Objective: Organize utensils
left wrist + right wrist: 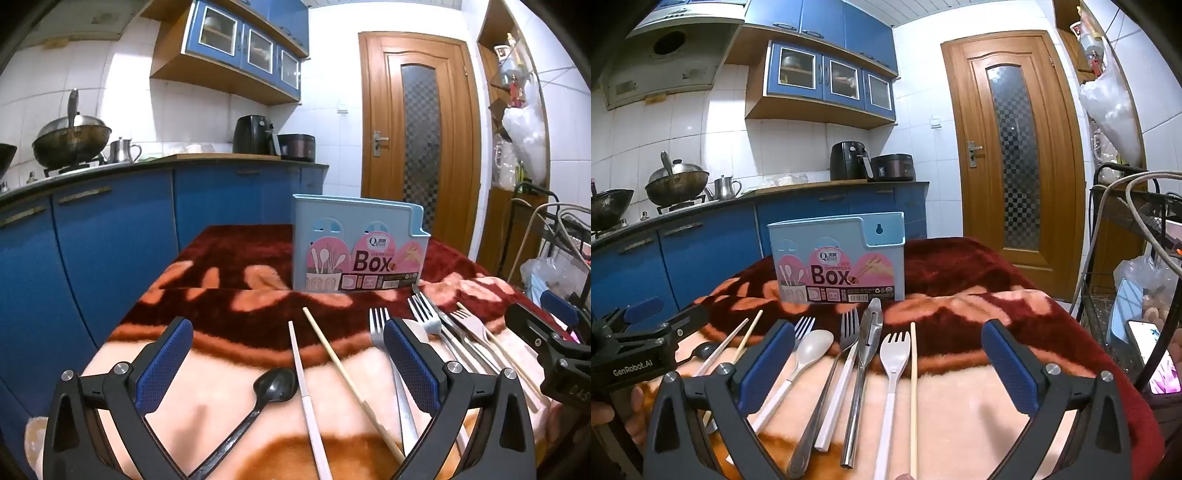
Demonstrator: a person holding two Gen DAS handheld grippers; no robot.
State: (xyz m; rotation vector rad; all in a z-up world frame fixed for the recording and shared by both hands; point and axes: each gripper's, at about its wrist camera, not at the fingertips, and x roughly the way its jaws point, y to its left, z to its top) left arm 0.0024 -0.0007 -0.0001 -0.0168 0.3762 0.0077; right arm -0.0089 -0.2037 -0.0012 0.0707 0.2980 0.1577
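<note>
A light blue utensil box (pixel 360 245) labelled "Box" stands upright on the blanket-covered table; it also shows in the right wrist view (pixel 838 258). My left gripper (pixel 288 363) is open and empty, above a black spoon (pixel 275 384), a white chopstick (pixel 306 398) and a wooden chopstick (pixel 351 380). My right gripper (pixel 888 363) is open and empty, above a white spoon (pixel 812 349), a steel fork (pixel 846 336), a steel peeler (pixel 870 332), a white fork (pixel 894 350) and a wooden chopstick (pixel 913 387). The other gripper shows at each view's edge.
The table is covered by a red, pink and cream blanket (pixel 229 258). Blue kitchen cabinets (pixel 110 236) run along the left. A wire rack (pixel 1126 288) with bags and a phone stands at the right. A wooden door (pixel 1012 147) is behind.
</note>
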